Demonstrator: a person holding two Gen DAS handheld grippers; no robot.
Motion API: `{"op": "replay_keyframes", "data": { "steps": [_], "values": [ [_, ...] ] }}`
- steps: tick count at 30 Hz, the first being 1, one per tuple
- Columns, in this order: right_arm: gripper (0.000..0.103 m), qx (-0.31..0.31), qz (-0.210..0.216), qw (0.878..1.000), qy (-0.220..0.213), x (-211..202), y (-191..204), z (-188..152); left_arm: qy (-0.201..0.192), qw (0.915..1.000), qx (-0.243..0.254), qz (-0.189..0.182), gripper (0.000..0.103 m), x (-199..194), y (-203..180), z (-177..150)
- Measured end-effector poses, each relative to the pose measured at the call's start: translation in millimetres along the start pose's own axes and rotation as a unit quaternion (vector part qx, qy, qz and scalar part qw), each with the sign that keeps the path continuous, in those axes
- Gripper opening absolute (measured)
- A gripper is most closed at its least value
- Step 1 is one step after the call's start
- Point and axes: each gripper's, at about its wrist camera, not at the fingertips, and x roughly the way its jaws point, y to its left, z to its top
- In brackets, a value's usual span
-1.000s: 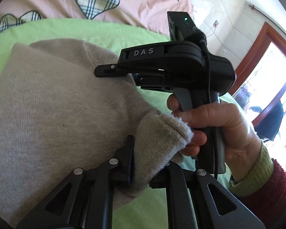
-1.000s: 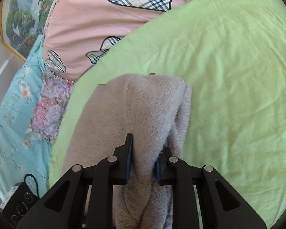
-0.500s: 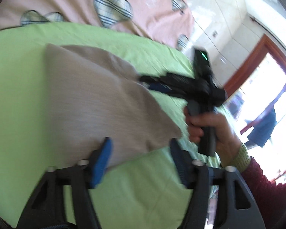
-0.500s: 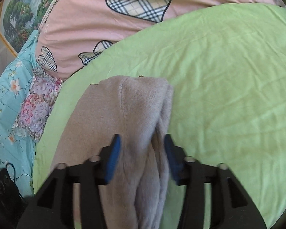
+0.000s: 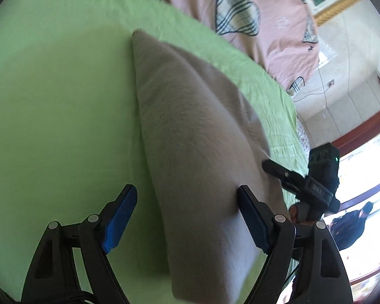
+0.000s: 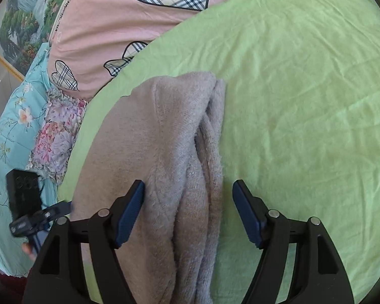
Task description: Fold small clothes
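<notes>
A light green sheet (image 6: 303, 96) covers the bed, with a pink quilt (image 6: 108, 20) printed with plaid hearts bunched along its far edge; in the right wrist view a floral blue cover (image 6: 10, 131) lies to the left and a framed landscape picture (image 6: 20, 25) hangs on the wall beyond, while the left wrist view shows pale wall tiles and a red-brown door frame (image 5: 367, 129) at the right.

The folded beige sweater (image 6: 164, 147) lies flat on the green sheet; its stacked layers show along the right edge in the right wrist view. The right gripper (image 6: 188, 215) is released, its blue-padded jaws spread wide on either side of the near end of the sweater, with the layered edge between them and neither pad visibly touching the cloth.

The left gripper (image 5: 187, 217) is likewise spread open; the sweater (image 5: 195, 136) runs away from it as a long wedge, its near end lying between the jaws and closer to the right one, which sits just beside or against the fabric; blur makes contact hard to judge. The right gripper (image 5: 303, 185) also shows there at the sweater's right edge, gripped by the person's hand (image 5: 295, 211).
</notes>
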Motion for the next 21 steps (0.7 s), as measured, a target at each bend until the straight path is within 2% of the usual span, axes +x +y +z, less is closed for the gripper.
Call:
{"op": "replay_keyframes", "data": {
  "steps": [4,5,6,7,8,9,11,13,16,21],
  "values": [
    [0.072,-0.004,0.008,1.000,0.018,13.2,1.4,3.6,0.036,0.9976,-0.042,-0.042,0.083,37.1,18.4,10.8],
    [0.072,-0.004,0.010,1.000,0.021,16.4,1.5,4.5,0.033,0.9970,-0.044,-0.054,0.081,41.2,21.4,12.8],
    [0.072,-0.004,0.011,1.000,0.023,18.7,1.7,5.3,0.027,0.9971,-0.038,-0.060,0.069,43.9,19.3,14.1],
    [0.064,-0.005,0.015,1.000,0.027,21.1,2.8,5.9,0.028,0.9968,-0.031,-0.068,0.058,45.8,16.7,14.3],
    [0.042,0.004,0.035,0.999,0.039,26.4,4.2,5.9,0.028,0.9973,-0.028,-0.062,0.056,46.8,15.1,13.7],
    [0.041,0.012,0.040,0.998,0.043,29.3,5.6,4.9,0.021,0.9979,-0.022,-0.057,0.050,43.4,13.1,12.2],
    [0.035,-0.011,0.022,0.999,0.033,26.9,18.5,1.7,0.011,0.9991,-0.002,-0.041,0.045,31.0,6.0,8.0],
    [0.033,-0.019,0.025,0.999,0.020,20.0,31.6,-1.6,0.002,0.9995,0.013,-0.030,0.042,13.1,-0.3,4.0],
    [0.032,-0.020,0.059,0.998,0.010,14.7,52.1,-9.7,-0.022,0.9988,0.044,-0.009,0.042,-25.9,-8.6,-0.4],
    [0.032,-0.033,0.119,0.992,0.015,34.7,97.1,-31.4,-0.044,0.9973,0.053,0.024,0.042,-87.8,11.3,-13.6]
  ]
}}
